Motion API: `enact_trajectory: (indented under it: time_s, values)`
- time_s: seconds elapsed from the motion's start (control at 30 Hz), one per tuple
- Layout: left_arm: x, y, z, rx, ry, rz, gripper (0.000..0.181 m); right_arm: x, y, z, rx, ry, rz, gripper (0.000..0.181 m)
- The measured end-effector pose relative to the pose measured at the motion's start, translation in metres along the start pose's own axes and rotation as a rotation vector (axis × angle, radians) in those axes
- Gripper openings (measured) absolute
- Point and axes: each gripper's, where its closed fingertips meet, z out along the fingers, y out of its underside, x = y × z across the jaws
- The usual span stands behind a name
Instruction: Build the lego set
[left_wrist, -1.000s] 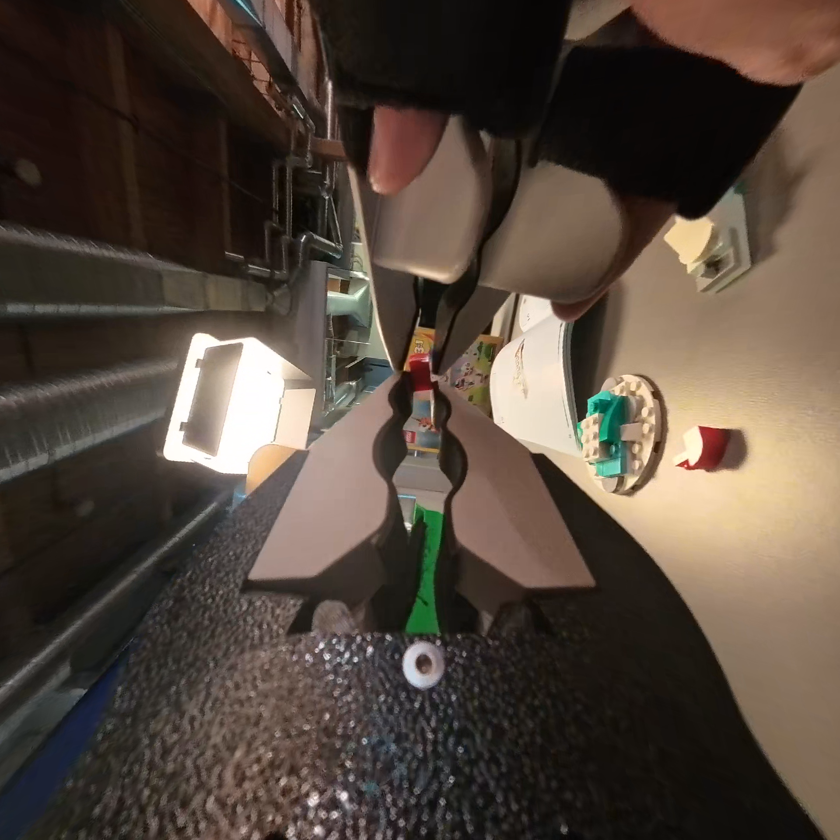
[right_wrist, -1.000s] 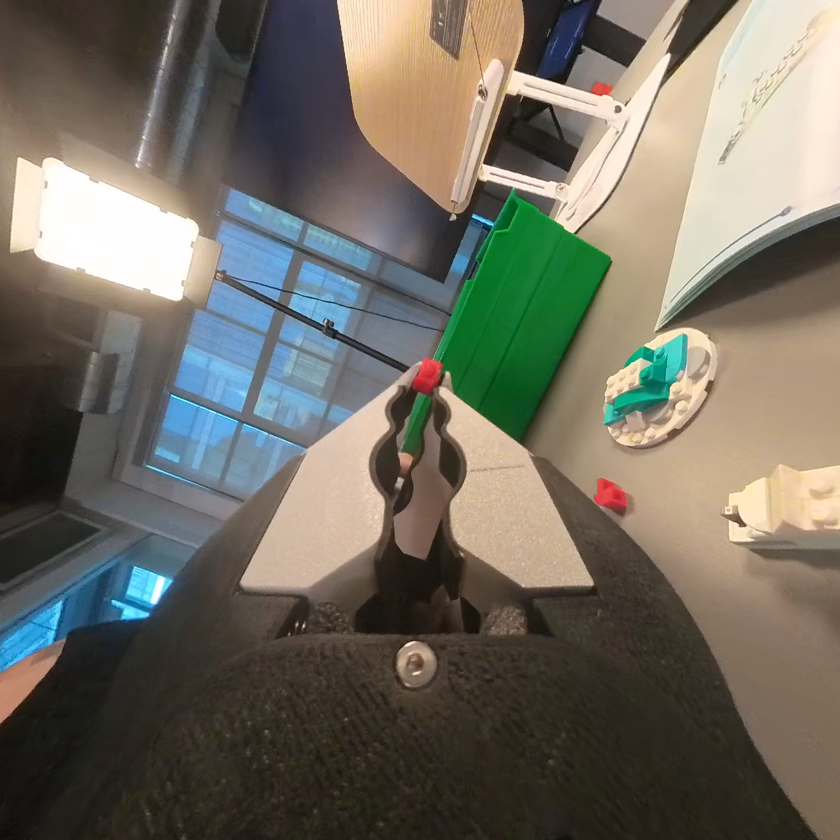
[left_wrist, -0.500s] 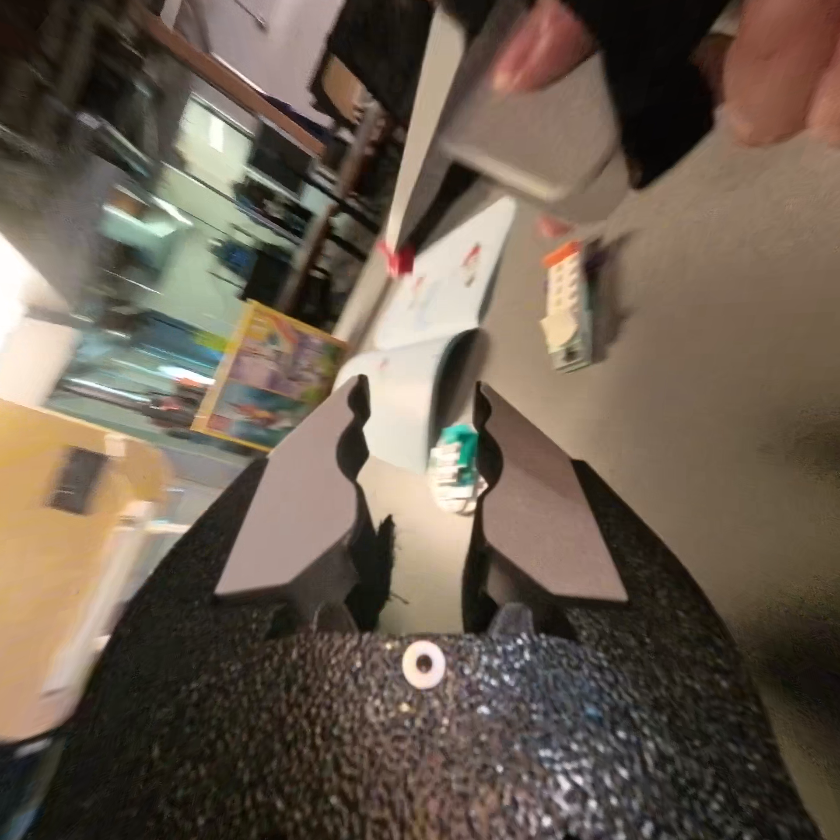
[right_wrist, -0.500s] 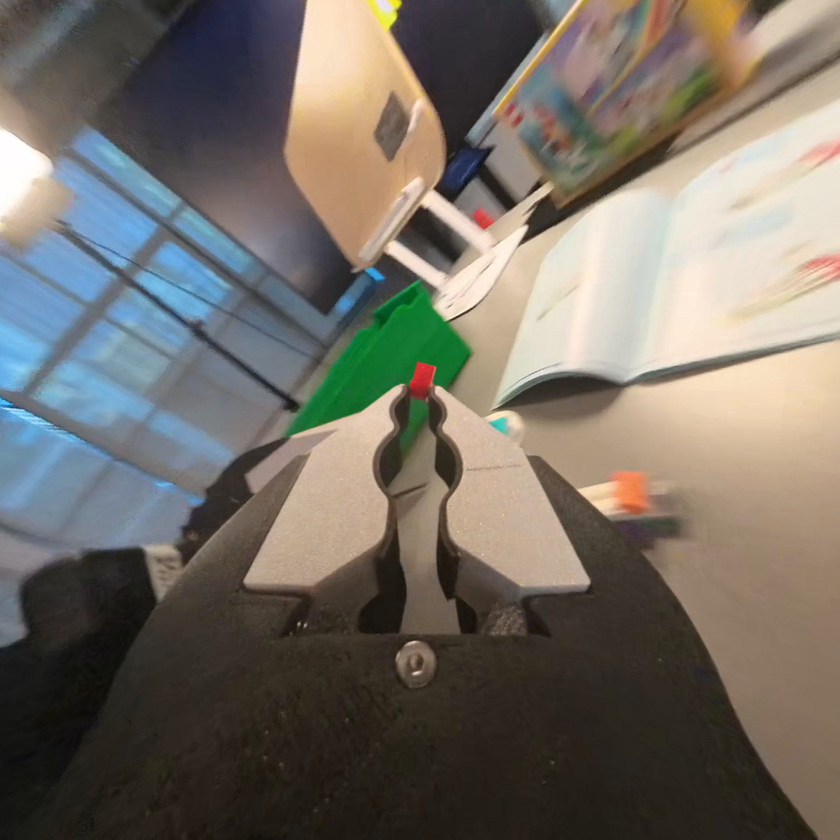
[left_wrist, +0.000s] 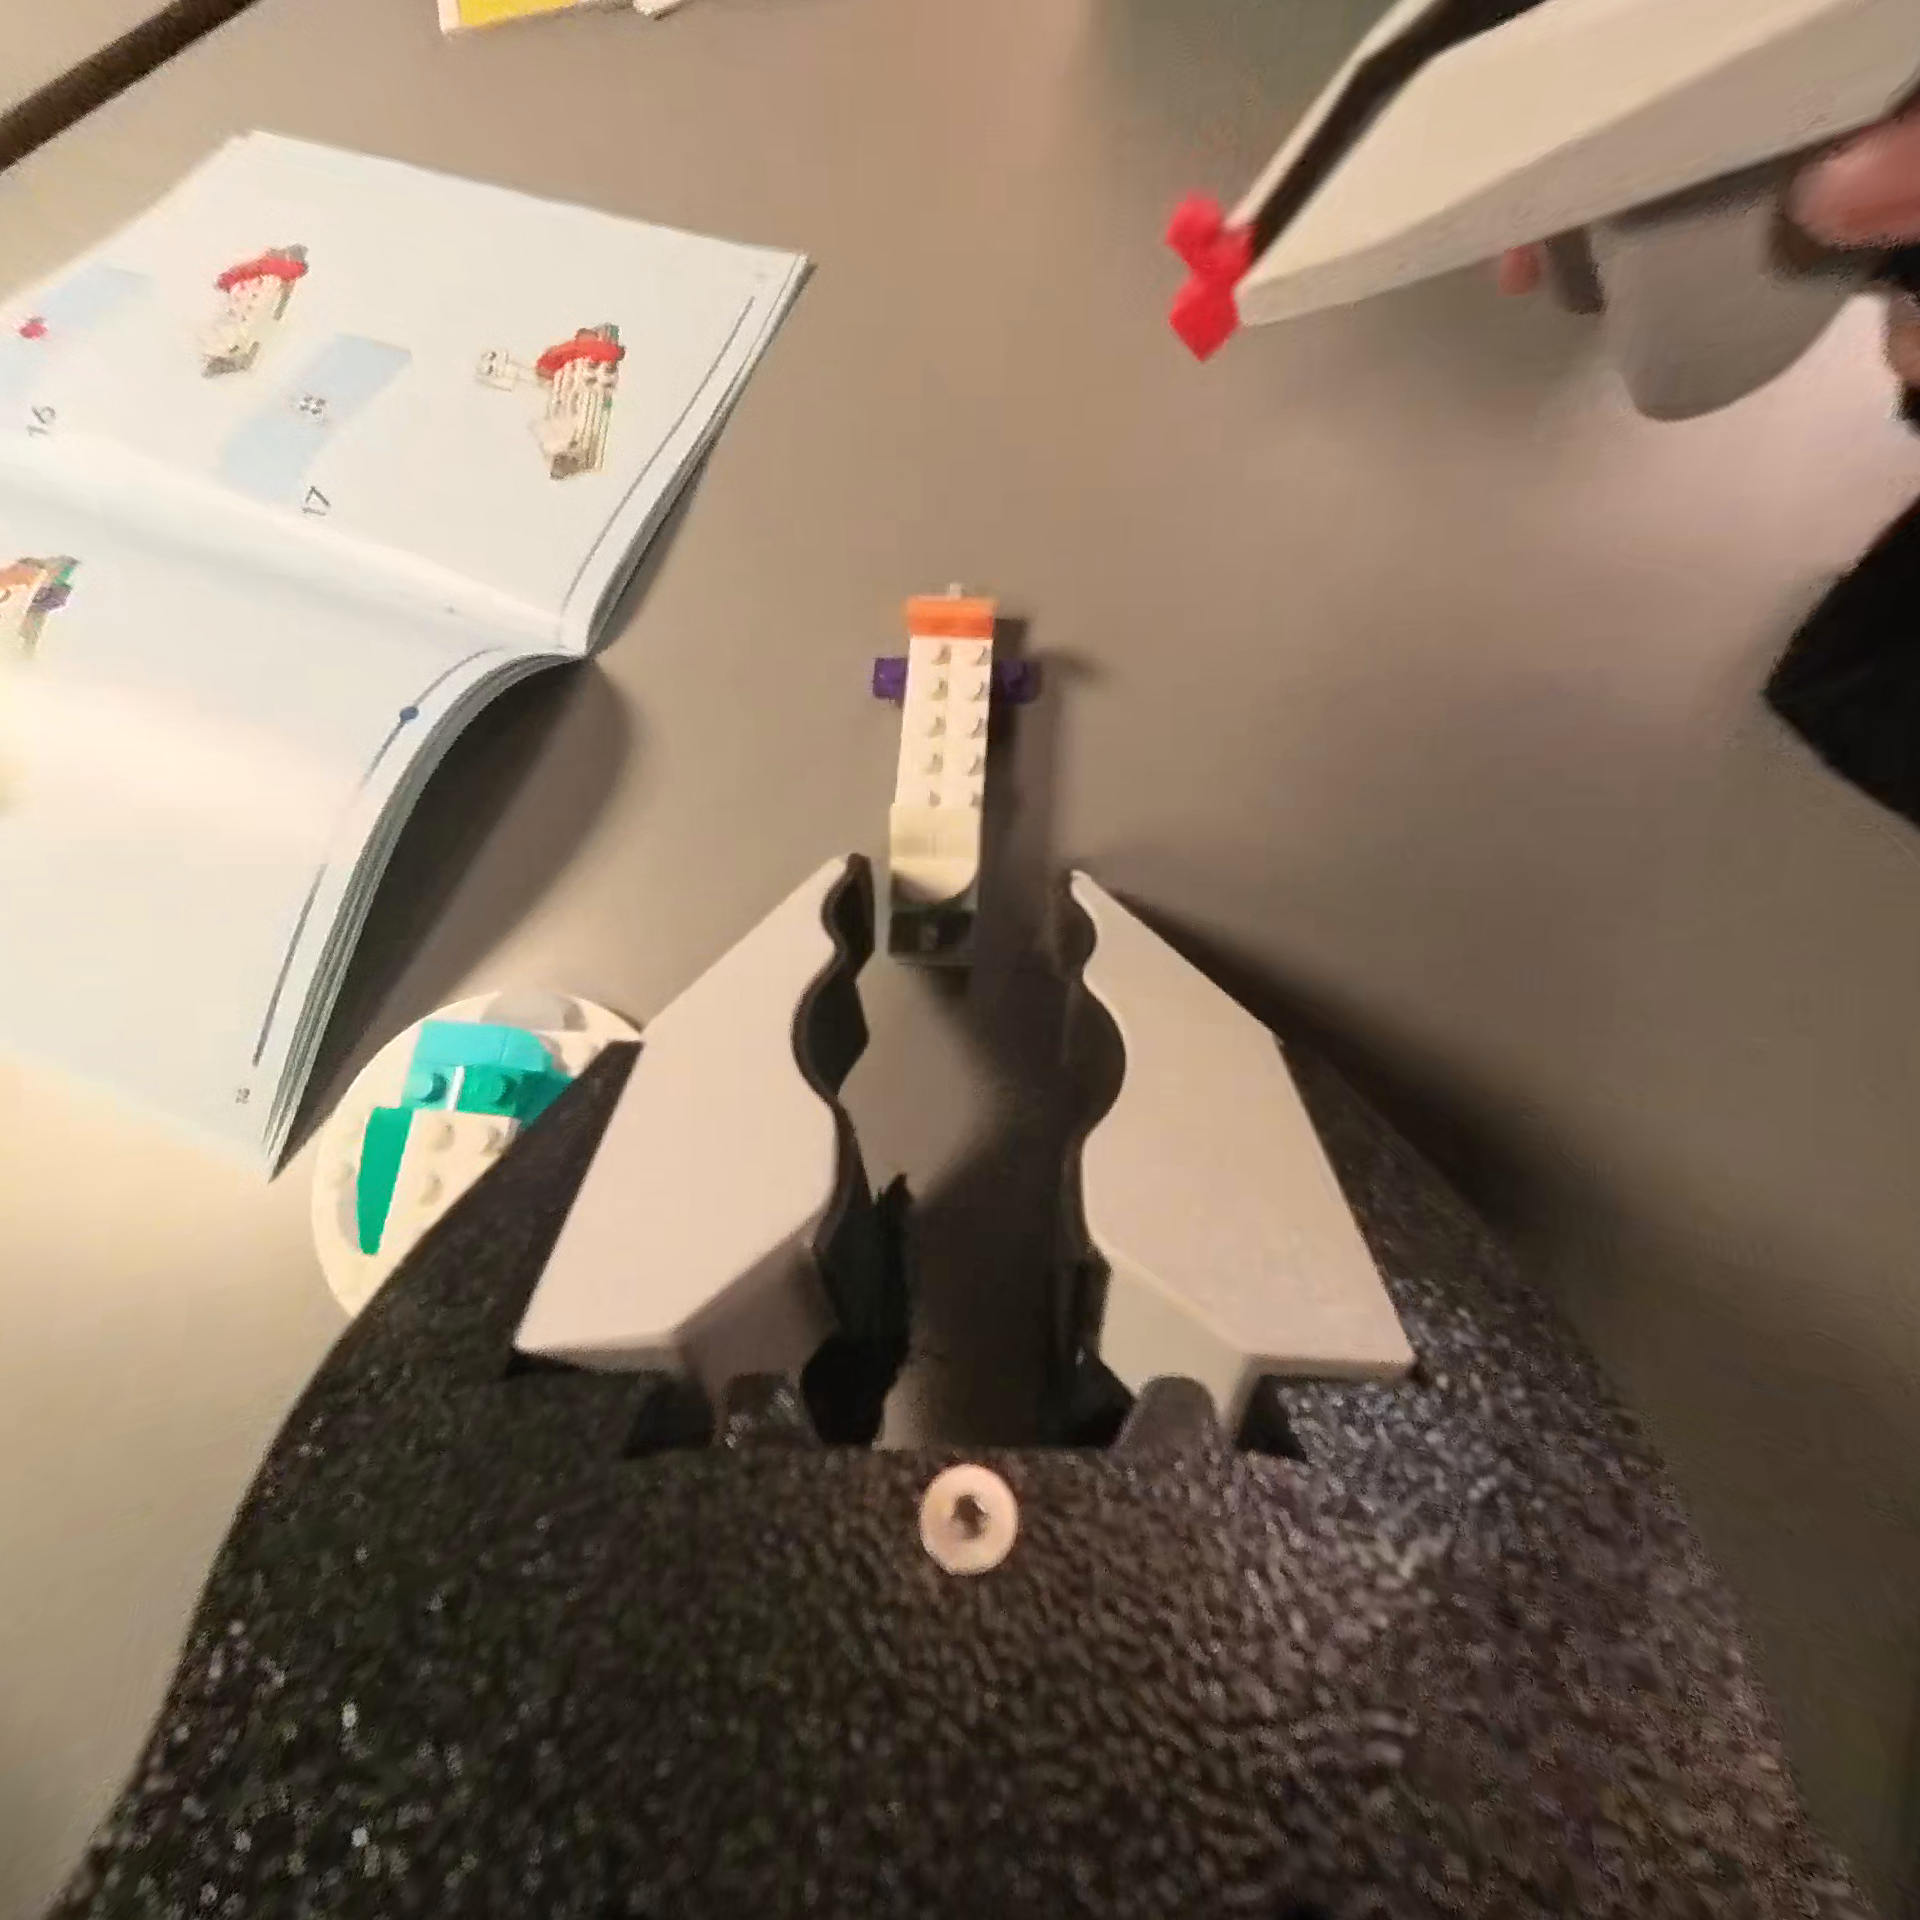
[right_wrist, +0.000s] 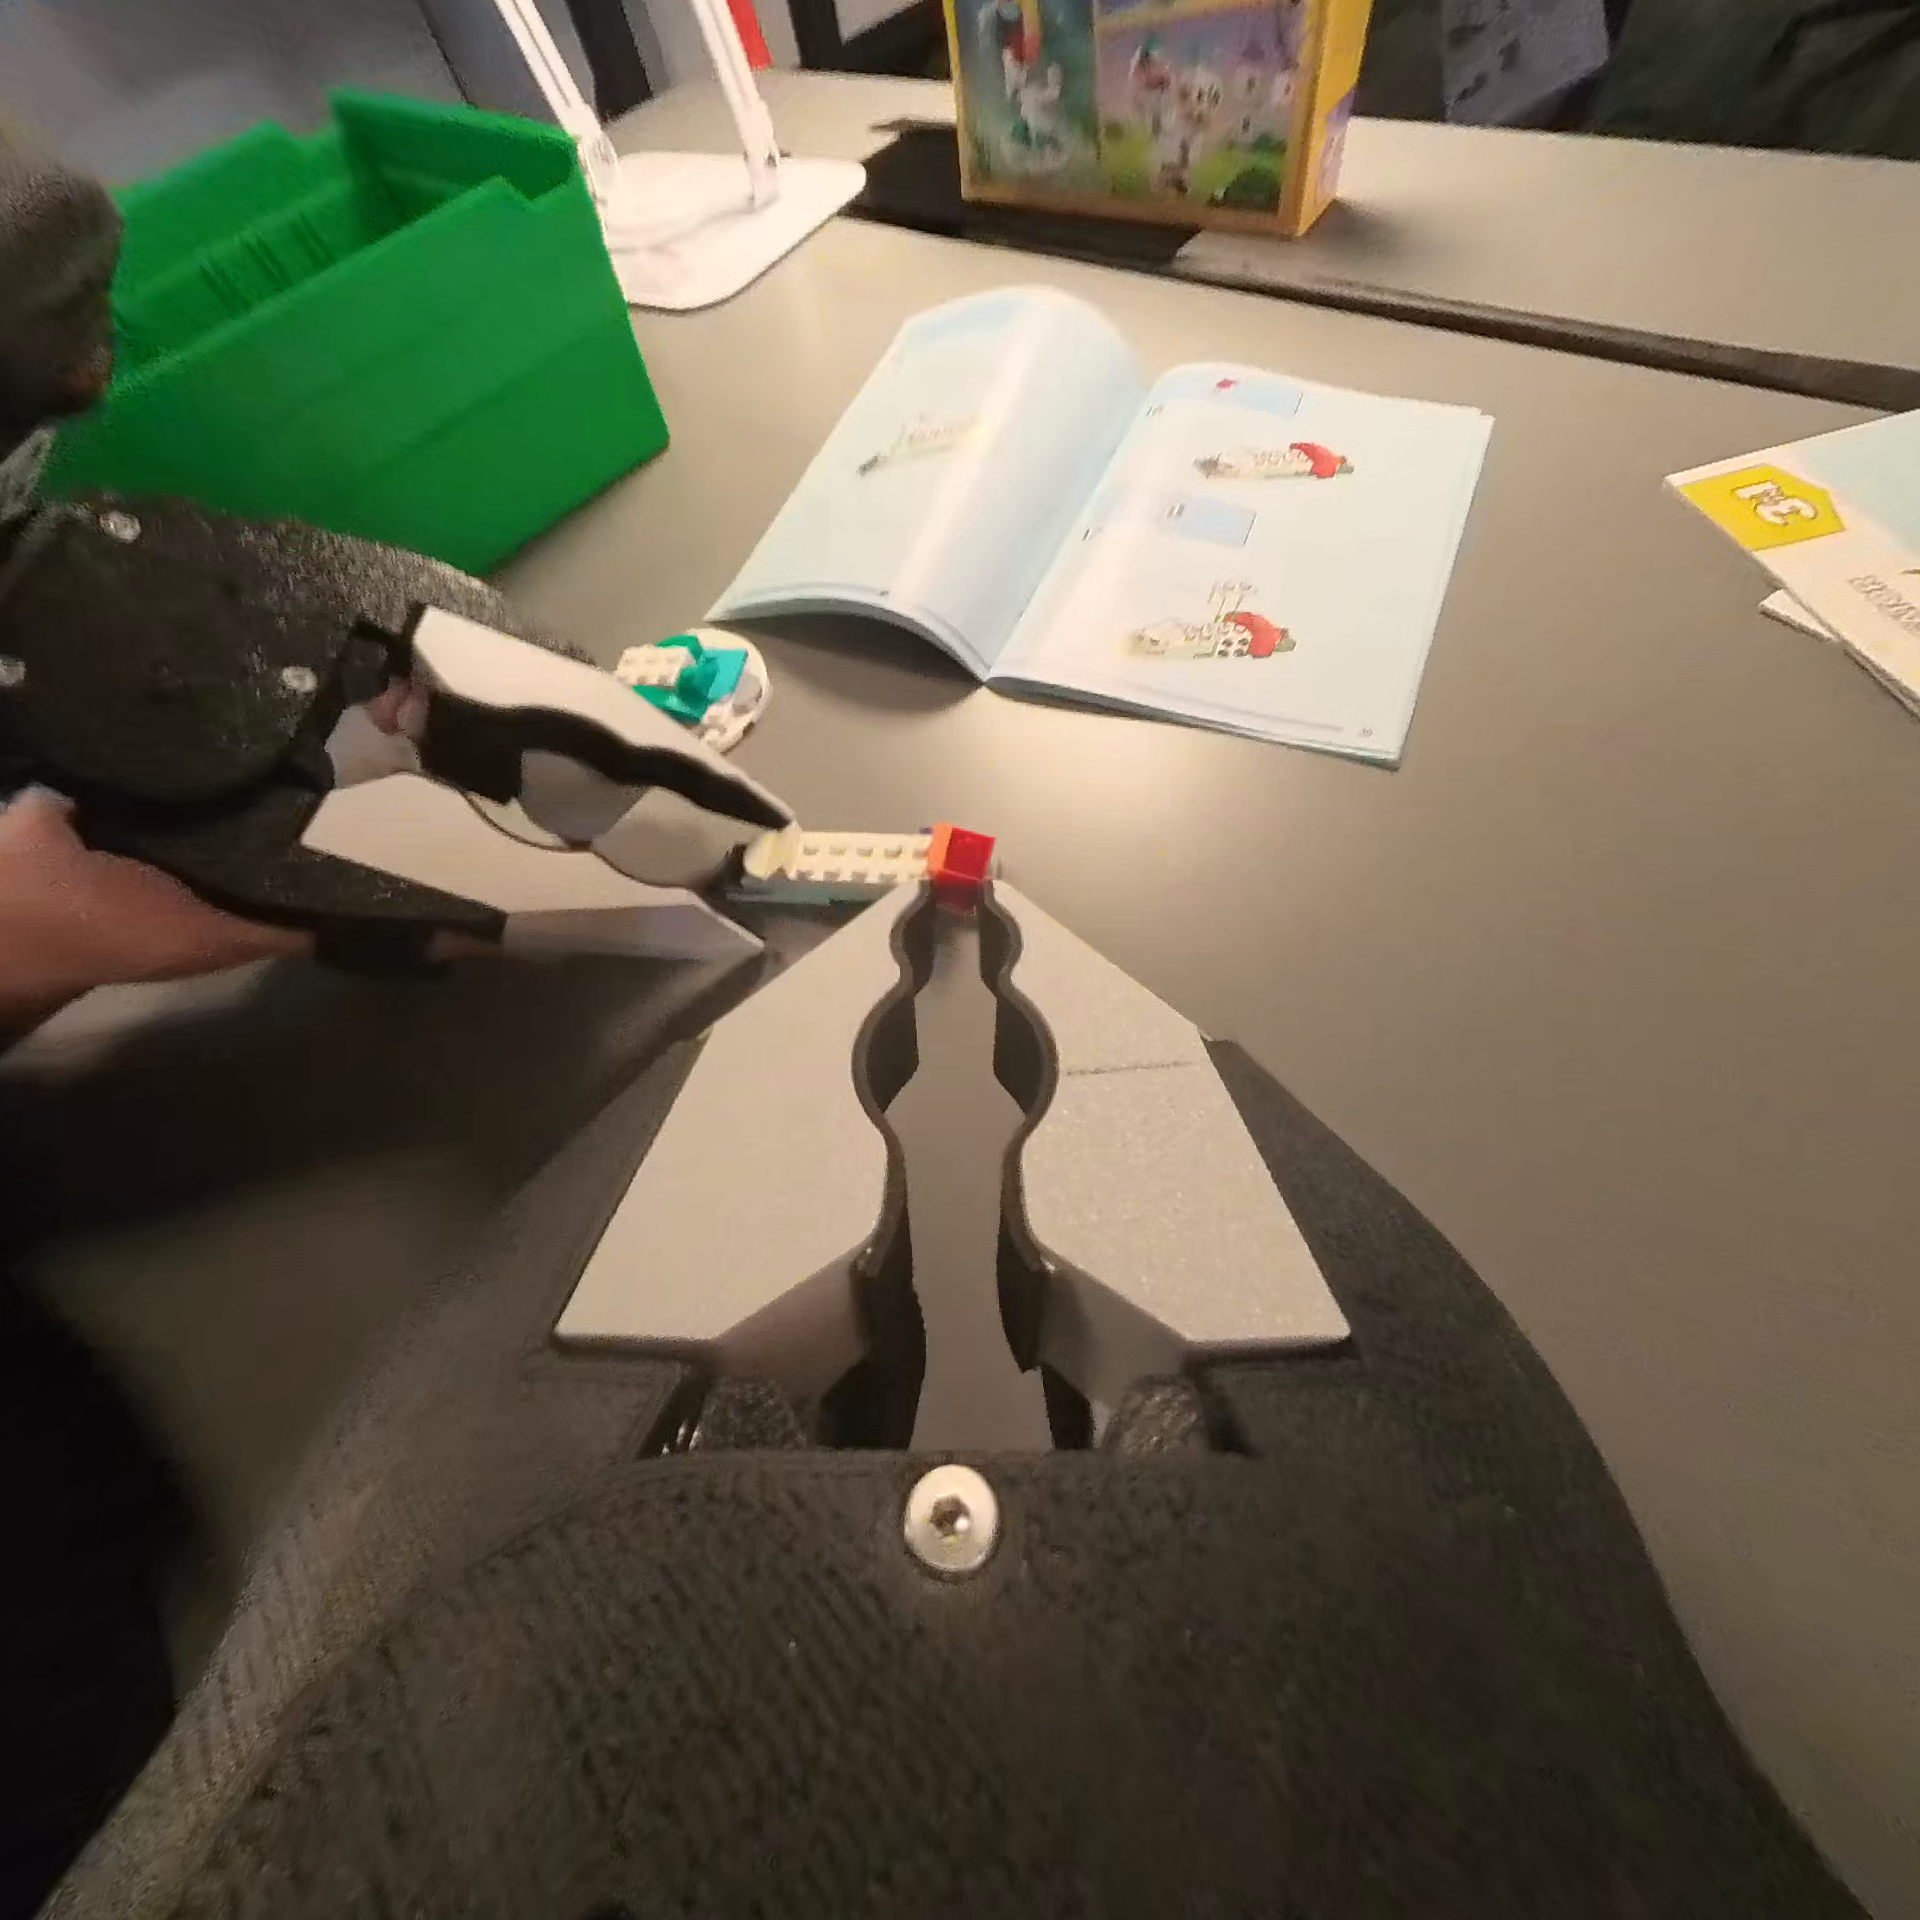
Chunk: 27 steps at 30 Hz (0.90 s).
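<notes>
Grey desk (right_wrist: 1558, 935) seen in both views. Green bin (right_wrist: 343, 343) and colourful set box (right_wrist: 1132, 104) shown only in right wrist view. Open instruction booklet (left_wrist: 312, 468) laid beside round white-teal base (left_wrist: 447, 1122). Left tool (left_wrist: 961, 914) spread apart, straddling near end of long white lego build (left_wrist: 940, 769). Right tool (right_wrist: 954, 896) clenched around small red brick (right_wrist: 961, 862), by build's orange end.

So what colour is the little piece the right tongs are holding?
Red. The small brick shows best in the left wrist view, pinched at the tip of the right tongs.
</notes>
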Motion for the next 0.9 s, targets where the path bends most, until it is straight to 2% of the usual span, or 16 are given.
enact_trajectory:
  time_s: [0.03,0.17,0.3,0.43,0.6,0.8,0.9]
  values:
    - [-0.002,0.002,0.001,-0.014,-0.008,-0.006,0.036,-0.001,0.003,0.001,-0.017,0.004,-0.015,0.006]
    - [-0.006,0.001,0.003,-0.012,-0.012,-0.02,0.035,-0.002,0.014,0.008,-0.092,0.035,-0.064,0.006]
    - [-0.001,0.0,0.005,0.01,0.033,-0.023,0.015,-0.004,0.024,0.013,-0.183,0.043,-0.106,0.006]
    - [0.001,0.0,0.004,0.017,0.047,-0.018,0.015,-0.003,0.035,0.01,-0.293,0.043,-0.17,0.006]
    - [0.002,0.001,0.003,0.024,0.056,-0.03,0.015,0.003,0.062,0.003,-0.542,0.03,-0.215,0.006]
    - [0.006,0.0,0.004,0.016,0.08,-0.045,0.015,0.0,0.061,0.006,-0.616,-0.003,-0.255,0.006]
    - [0.009,-0.003,0.003,0.043,0.113,-0.05,0.026,0.0,0.06,0.009,-0.628,-0.002,-0.277,0.006]
